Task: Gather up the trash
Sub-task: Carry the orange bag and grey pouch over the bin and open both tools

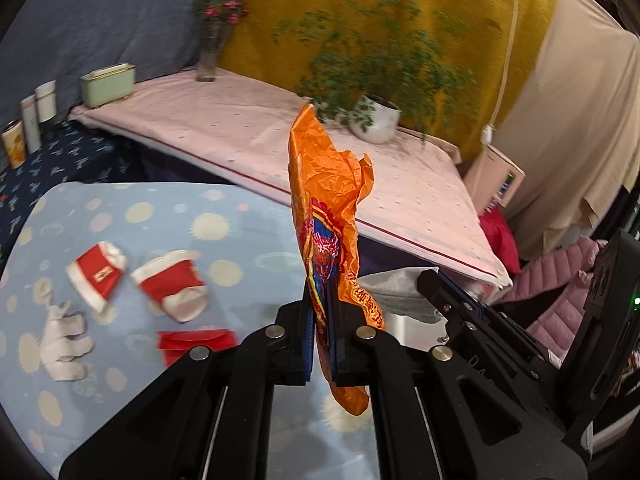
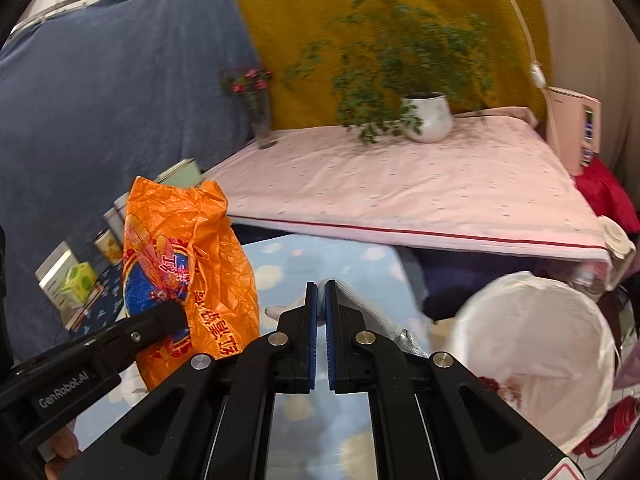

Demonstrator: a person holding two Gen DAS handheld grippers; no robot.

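The left tongs [image 1: 320, 300] are clenched on an orange snack bag [image 1: 328, 208], which stands up crumpled above them and dangles a short tail below. The right tongs [image 2: 321, 304] are clamped on a silvery grey wrapper [image 2: 376, 316] that trails off to their right. In the right wrist view the orange bag hangs just left of the right tongs, above the counter.

Under both tongs lies the counter [image 1: 224, 216], covered in a pale blue cloth with dots. Still on it, to the left of the held bag: two crushed red-and-white paper cups [image 1: 98, 276] [image 1: 172, 284], a wad of white tissue [image 1: 64, 340], and a flat red packet [image 1: 196, 342] partly hidden behind the left tongs' frame.

A white-lined bin [image 2: 532, 344] stands open just off the counter's right edge (something reddish lies low inside it, too blurred to name). Behind the counter runs a bed with a pink sheet [image 2: 400, 188], bearing a potted plant [image 2: 428, 118] and a glass vase of pink flowers [image 2: 260, 120]. Cans and boxes [image 2: 80, 276] line the dark blue cloth at far left.
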